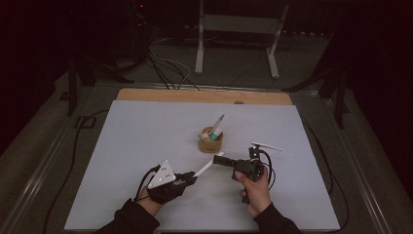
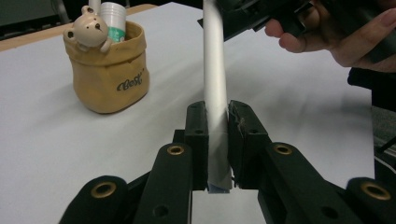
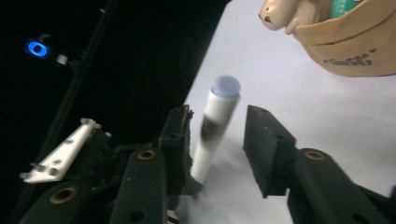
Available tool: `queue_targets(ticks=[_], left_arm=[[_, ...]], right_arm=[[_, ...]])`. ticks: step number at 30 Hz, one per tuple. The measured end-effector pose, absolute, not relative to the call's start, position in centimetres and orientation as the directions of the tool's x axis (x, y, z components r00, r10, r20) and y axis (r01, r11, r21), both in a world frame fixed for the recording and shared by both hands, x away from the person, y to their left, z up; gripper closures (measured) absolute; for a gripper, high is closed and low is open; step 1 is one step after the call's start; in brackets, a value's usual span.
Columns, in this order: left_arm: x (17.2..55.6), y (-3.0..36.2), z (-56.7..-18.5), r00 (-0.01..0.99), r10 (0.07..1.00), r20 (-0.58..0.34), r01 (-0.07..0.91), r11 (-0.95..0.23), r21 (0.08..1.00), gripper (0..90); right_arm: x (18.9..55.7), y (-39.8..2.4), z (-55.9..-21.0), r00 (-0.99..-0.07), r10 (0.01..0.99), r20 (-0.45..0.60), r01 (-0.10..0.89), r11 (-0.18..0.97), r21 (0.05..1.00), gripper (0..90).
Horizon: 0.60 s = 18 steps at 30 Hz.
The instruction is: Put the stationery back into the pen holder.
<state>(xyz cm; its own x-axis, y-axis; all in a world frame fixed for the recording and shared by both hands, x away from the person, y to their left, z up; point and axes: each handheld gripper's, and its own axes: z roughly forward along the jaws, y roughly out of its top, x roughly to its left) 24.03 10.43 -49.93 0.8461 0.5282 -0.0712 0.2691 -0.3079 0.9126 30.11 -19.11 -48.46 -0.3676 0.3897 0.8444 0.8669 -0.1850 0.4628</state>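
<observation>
A white pen [image 1: 204,168] hangs level above the white mat, between both hands. My left gripper [image 1: 192,179] is shut on one end of it; in the left gripper view the pads clamp the pen [image 2: 215,70] upright between them [image 2: 217,135]. My right gripper [image 1: 219,158] comes from the right. Its jaws stand around the pen's [image 3: 215,121] capped end, with a gap on one side, so this gripper [image 3: 219,135] is open. A tan pen holder [image 1: 211,140] with a bear figure [image 2: 88,30] stands just beyond, holding a pen and a green-and-white tube.
The white mat [image 1: 146,146] covers a wooden table whose far edge [image 1: 195,95] shows. A metal stand [image 1: 234,24] and cables lie on the dark floor behind. The tan holder [image 3: 355,42] is close to the right gripper's jaws.
</observation>
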Motion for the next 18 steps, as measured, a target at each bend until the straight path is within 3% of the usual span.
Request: queue_targets(ticks=[7,15,18], left_arm=[[24.09,10.29,-50.14,0.855,0.513,-0.08,0.276,-0.318,0.907,79.9],[24.33,10.23,-50.12,0.863,0.493,-0.115,0.305,-0.327,0.894,79.4],[24.43,10.2,-50.13,0.861,0.491,-0.133,0.324,-0.327,0.888,68.8]], right_arm=[[30.18,-19.4,-48.68,-0.346,0.346,0.872,0.878,-0.208,0.431,76.8],[29.95,-19.28,-48.49,-0.374,0.363,0.853,0.866,-0.193,0.462,77.9],[29.86,-19.19,-48.32,-0.402,0.381,0.833,0.85,-0.183,0.494,78.0]])
